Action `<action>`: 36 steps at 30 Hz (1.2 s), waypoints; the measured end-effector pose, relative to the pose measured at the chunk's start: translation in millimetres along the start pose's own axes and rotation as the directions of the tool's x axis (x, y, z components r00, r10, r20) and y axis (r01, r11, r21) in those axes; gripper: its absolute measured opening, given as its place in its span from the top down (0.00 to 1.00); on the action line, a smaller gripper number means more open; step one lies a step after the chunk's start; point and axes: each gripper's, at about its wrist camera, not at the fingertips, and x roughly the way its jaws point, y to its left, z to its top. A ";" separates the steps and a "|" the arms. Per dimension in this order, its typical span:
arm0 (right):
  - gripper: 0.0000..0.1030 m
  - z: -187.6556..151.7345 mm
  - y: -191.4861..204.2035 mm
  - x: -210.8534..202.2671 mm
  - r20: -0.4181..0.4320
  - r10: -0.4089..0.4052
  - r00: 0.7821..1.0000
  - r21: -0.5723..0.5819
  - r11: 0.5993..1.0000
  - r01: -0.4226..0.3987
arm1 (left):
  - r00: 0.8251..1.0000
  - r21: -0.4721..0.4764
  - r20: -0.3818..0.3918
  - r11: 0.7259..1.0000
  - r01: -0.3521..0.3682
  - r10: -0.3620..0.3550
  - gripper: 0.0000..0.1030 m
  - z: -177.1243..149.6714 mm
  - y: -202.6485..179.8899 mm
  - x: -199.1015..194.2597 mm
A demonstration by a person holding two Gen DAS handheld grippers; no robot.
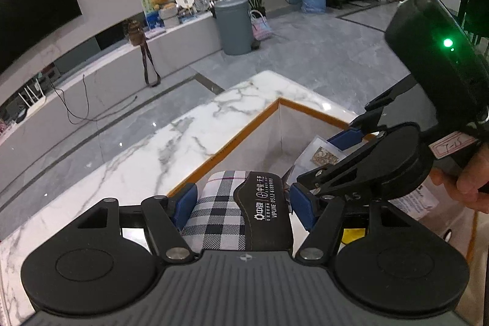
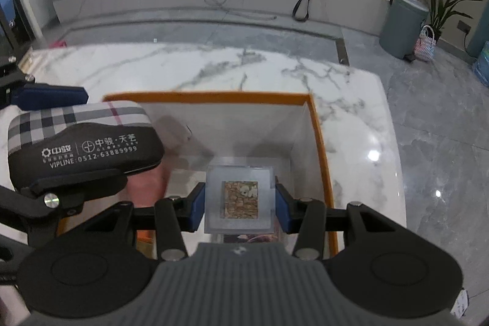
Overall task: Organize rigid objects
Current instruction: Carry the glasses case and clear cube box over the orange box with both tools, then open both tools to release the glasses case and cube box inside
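My left gripper [image 1: 243,202] is shut on a plaid case with a black printed flap [image 1: 232,210], held over the near left corner of an orange-rimmed white box [image 1: 223,147]. The same plaid case [image 2: 82,139] shows at the left of the right wrist view, with the left gripper's blue pad [image 2: 49,97] behind it. My right gripper [image 2: 240,202] is shut on a clear square block with a brown patterned inset [image 2: 240,194], held above the inside of the orange-rimmed box [image 2: 319,142]. In the left wrist view the clear block [image 1: 324,153] hangs in the right gripper [image 1: 348,139] over the box.
The box stands on a white marble table [image 2: 214,69] whose far and right edges drop to a grey tiled floor. Papers and a yellow item [image 1: 353,234] lie in the box bottom. A person's hand [image 1: 470,182] holds the right gripper. A grey bin [image 2: 402,26] stands beyond.
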 end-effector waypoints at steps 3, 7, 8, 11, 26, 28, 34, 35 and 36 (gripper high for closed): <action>0.54 1.4 0.7 15.4 -0.041 -0.023 0.999 -0.016 1.000 0.023 | 1.000 -0.006 -0.021 1.000 0.005 -0.005 0.25 -2.0 0.5 11.9; 0.54 0.7 2.9 24.8 -0.057 -0.049 0.997 -0.037 0.998 0.047 | 0.999 -0.027 -0.041 1.000 0.008 -0.010 0.25 -7.7 0.6 19.5; 0.54 0.8 4.6 24.7 -0.057 -0.057 0.997 -0.050 0.997 0.055 | 0.999 -0.036 -0.045 0.999 0.008 -0.010 0.25 -9.2 1.0 20.1; 0.54 0.5 7.4 25.5 -0.058 -0.081 0.995 -0.072 0.994 0.077 | 0.998 -0.054 -0.054 0.998 0.011 -0.014 0.25 -12.6 3.6 22.2; 0.44 -17.5 -3.0 -21.9 0.083 -0.081 0.993 0.028 0.996 0.079 | 0.995 -0.076 -0.104 0.997 -0.007 0.000 0.25 -16.6 -23.6 31.6; 0.44 -19.2 -4.7 -24.8 0.084 -0.084 0.993 0.029 0.996 0.081 | 0.992 -0.089 -0.125 0.996 -0.014 0.003 0.25 -16.3 -26.3 36.3; 0.44 -21.8 -11.0 -30.8 0.089 -0.079 0.993 0.046 0.996 0.075 | 0.976 -0.182 -0.215 0.980 -0.084 0.044 0.25 -15.7 -25.2 49.0; 0.44 -21.6 -10.7 -31.2 0.090 -0.079 0.993 0.044 0.996 0.075 | 0.972 -0.207 -0.234 0.975 -0.085 0.036 0.25 -17.1 -23.8 51.1; 0.44 -22.1 -9.9 -31.7 0.091 -0.082 0.992 0.040 0.996 0.078 | 0.968 -0.223 -0.249 0.972 -0.079 0.022 0.25 -17.0 -23.1 52.8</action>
